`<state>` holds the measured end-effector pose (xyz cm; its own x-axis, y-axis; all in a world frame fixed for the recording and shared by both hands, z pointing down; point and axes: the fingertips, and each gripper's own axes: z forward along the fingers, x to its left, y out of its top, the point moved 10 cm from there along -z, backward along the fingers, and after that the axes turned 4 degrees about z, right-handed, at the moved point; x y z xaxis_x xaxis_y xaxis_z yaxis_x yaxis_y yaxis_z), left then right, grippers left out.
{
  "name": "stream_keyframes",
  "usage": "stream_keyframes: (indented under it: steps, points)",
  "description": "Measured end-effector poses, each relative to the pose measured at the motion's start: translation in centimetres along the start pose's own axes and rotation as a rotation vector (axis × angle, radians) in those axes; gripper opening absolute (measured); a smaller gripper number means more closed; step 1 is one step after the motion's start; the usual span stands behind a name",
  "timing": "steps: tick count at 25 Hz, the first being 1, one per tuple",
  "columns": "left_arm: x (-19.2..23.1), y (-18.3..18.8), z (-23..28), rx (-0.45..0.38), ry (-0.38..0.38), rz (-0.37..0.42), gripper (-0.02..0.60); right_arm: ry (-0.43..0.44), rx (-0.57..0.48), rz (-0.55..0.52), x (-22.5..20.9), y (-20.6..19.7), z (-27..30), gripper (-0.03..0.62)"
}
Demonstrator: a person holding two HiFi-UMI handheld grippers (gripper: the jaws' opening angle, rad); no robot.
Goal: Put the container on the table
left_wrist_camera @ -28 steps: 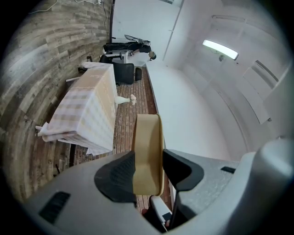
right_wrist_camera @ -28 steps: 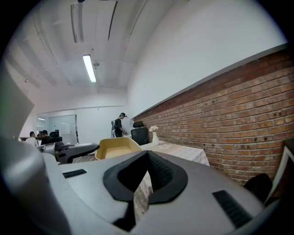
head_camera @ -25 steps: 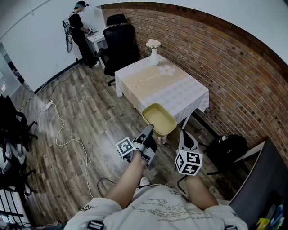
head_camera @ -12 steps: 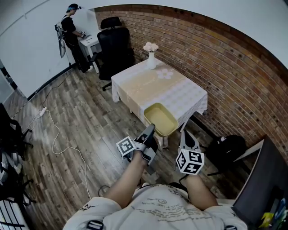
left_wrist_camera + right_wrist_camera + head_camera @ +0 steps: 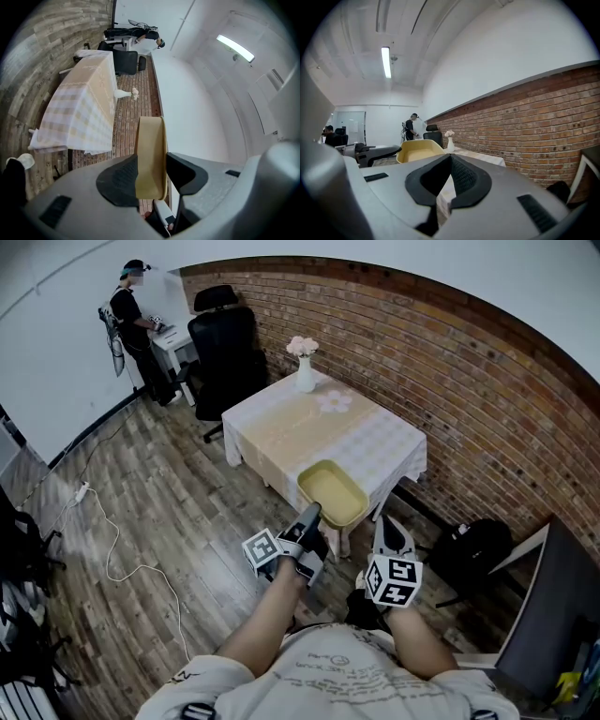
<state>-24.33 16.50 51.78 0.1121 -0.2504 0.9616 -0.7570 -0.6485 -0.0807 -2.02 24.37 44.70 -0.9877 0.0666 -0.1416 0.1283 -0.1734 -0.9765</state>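
Observation:
A shallow yellow container [image 5: 333, 491] hangs in the air just before the near corner of the table [image 5: 281, 432], which wears a pale checked cloth. My left gripper [image 5: 310, 518] is shut on the container's near rim; in the left gripper view that rim [image 5: 151, 154] stands edge-on between the two jaws. My right gripper [image 5: 389, 524] is to the right of the container, shut with nothing in it. From the right gripper view the container [image 5: 419, 150] shows to the left, beyond the closed jaws [image 5: 449, 158].
On the table's far end stand a white vase of flowers [image 5: 304, 371] and a flower-shaped mat [image 5: 335, 401]. A black office chair [image 5: 225, 343] is behind it, a person [image 5: 131, 306] at a white desk. A black bag [image 5: 473, 549] lies right, a cable [image 5: 103, 540] on the floor.
The table has come nearer and shifted left in the head view. The container stays held in the left gripper, now close over the table's near corner. The right gripper is unchanged.

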Motion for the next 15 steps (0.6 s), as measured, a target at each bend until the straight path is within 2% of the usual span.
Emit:
stream_keyframes:
  steps: [7, 15]
  points:
    - [1.7, 1.6, 4.3, 0.014, -0.005, 0.009, 0.198, -0.012, 0.008, 0.007, -2.3, -0.3, 4.3, 0.002]
    - [4.6, 4.8, 12.1, -0.011, -0.017, -0.002, 0.198, -0.008, 0.0, -0.002, -6.5, 1.6, 13.2, 0.002]
